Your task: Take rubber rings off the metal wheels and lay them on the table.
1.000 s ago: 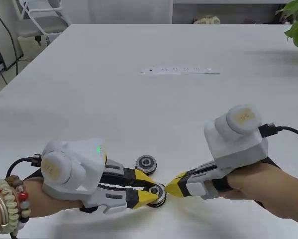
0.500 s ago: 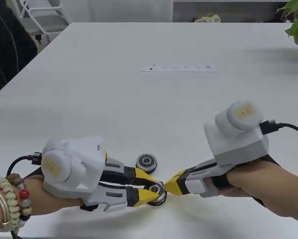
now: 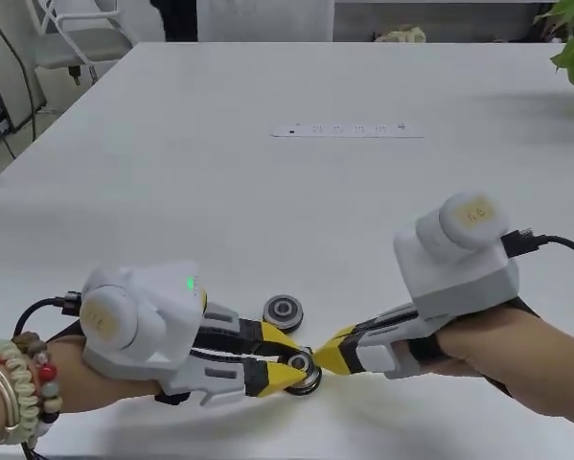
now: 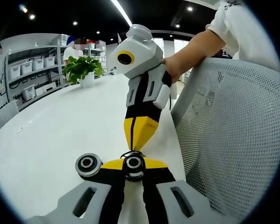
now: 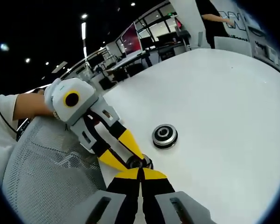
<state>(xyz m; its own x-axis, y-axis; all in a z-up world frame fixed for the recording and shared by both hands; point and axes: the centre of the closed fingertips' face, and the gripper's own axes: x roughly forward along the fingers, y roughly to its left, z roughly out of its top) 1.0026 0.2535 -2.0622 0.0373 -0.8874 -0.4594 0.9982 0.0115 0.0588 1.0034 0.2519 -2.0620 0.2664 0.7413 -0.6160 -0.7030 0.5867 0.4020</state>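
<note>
There are two metal wheels at the bottom middle of the head view. The left gripper point(image 3: 290, 364) pinches the first wheel point(image 3: 303, 369) between its jaws. The second wheel point(image 3: 283, 310) lies free on the white table point(image 3: 267, 211), just above the first. The right gripper point(image 3: 325, 362) has its jaws pressed together, with the tips touching the first wheel's edge. One power strip point(image 3: 347, 131) lies far up the table.

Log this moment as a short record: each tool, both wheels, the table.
left tool: shut on the held wheel, one jaw on each side
right tool: jaws together, tip at the held wheel's rim; whether it pinches the ring cannot be told
held wheel: between the two tools, near the table's front edge
loose wheel: flat on the table, just beyond the held wheel, dark outer ring on, untouched
</note>
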